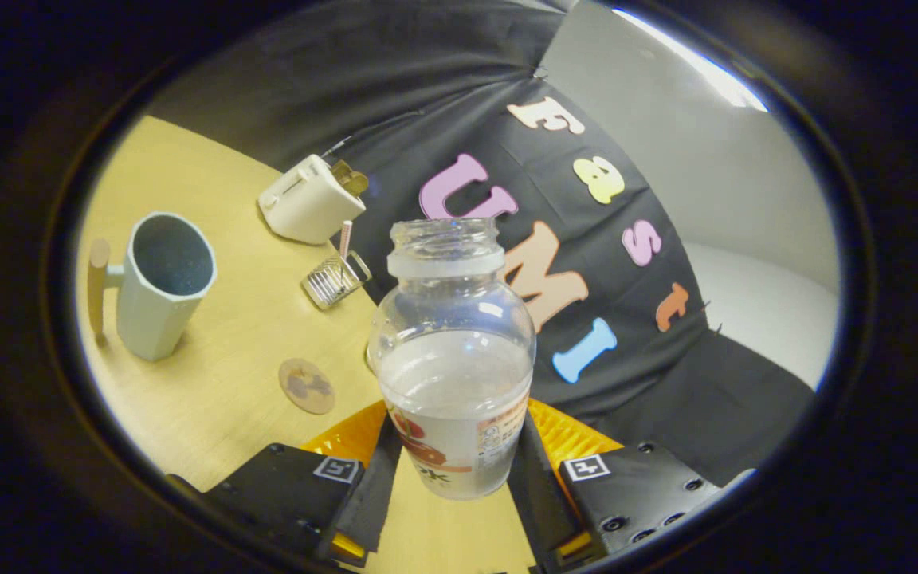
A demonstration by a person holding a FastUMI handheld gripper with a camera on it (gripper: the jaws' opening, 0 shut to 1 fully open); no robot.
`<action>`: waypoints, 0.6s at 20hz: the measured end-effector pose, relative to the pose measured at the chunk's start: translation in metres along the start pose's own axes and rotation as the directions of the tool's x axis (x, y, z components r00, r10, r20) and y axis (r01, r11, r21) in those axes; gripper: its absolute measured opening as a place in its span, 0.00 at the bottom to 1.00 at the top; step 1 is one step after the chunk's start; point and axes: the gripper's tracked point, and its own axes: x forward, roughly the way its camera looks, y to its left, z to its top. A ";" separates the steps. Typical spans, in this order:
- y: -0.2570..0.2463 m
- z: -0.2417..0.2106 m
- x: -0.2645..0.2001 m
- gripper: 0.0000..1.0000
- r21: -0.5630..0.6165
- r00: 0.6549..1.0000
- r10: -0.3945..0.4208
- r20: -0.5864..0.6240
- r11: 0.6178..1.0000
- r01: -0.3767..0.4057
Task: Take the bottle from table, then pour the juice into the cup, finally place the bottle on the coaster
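A clear uncapped bottle (453, 359) holding pale liquid sits between my two fingers, and my gripper (451, 462) is shut on its labelled lower part. The bottle is lifted off the wooden table (228, 319) and the whole scene looks tilted. A pale grey-green cup (158, 285) with a wooden handle stands on the table beyond the fingers to the left, its mouth open and its inside dark. A small round coaster (307, 386) lies flat on the table between the cup and the bottle, just ahead of the left finger.
A white toaster (309, 199) stands at the back of the table by the booth wall. In front of it a small ribbed glass (333, 279) holds a striped straw. The table's edge runs behind the bottle.
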 end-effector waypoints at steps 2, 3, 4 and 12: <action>0.003 0.008 0.001 0.77 -0.055 1.000 -0.006 0.019 0.998 0.007; 0.006 0.010 0.001 0.77 -0.080 1.000 -0.003 0.024 0.997 0.005; 0.012 0.012 0.001 0.77 -0.104 1.000 0.001 0.027 0.995 0.002; 0.045 0.023 0.008 0.77 -0.293 0.999 0.028 0.044 0.956 -0.014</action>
